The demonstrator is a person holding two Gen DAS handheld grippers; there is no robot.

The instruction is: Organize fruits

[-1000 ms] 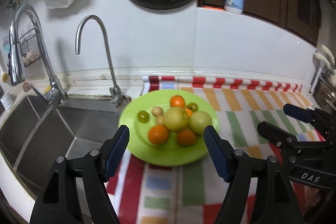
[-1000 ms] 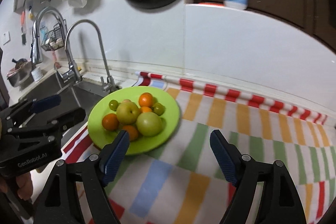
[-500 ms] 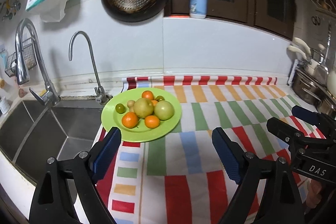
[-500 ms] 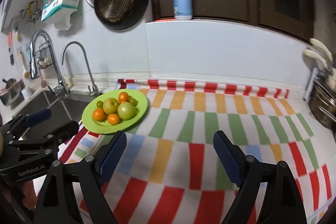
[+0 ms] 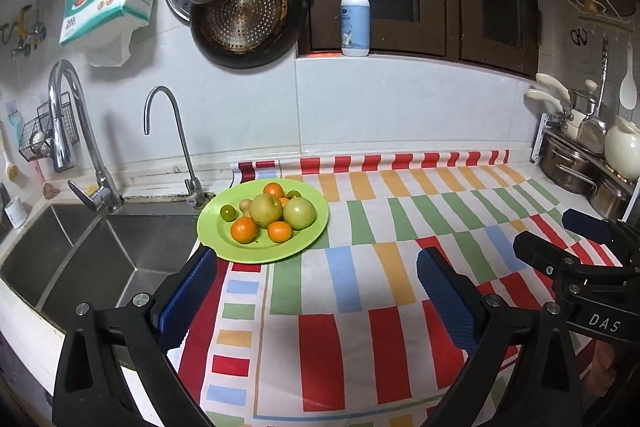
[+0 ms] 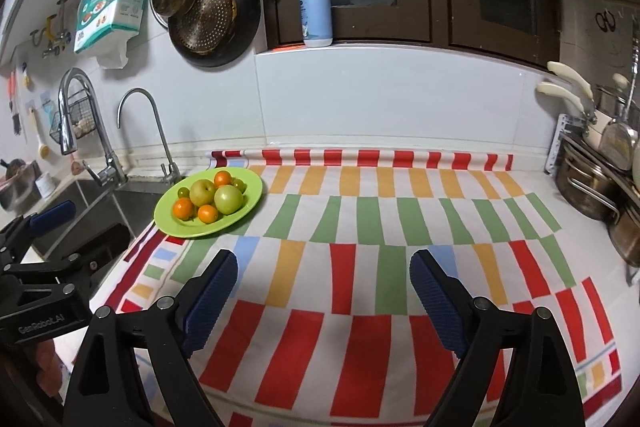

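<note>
A green plate (image 5: 308, 239) sits on the striped cloth beside the sink; it also shows in the right wrist view (image 6: 252, 205). It holds a yellow pear (image 5: 266, 209), a green apple (image 5: 300, 213), several small oranges (image 5: 244, 229) and small green fruits (image 5: 228, 213), piled together. My left gripper (image 5: 316, 295) is open and empty, held back from the plate over the cloth. My right gripper (image 6: 322, 291) is open and empty, over the cloth to the right of the plate. The right gripper also shows in the left wrist view (image 5: 560, 239).
A steel sink (image 5: 80, 251) with two taps (image 5: 176, 143) lies left of the plate. Pots (image 5: 580, 167) stand at the far right. Pans (image 5: 244, 19) and a soap bottle (image 5: 355, 19) are on the wall and sill behind. The striped cloth (image 6: 380, 227) covers the counter.
Both grippers have pulled back and up from the plate, so the fruit now looks smaller and farther. Both stay open and empty. The fruit has not moved.
</note>
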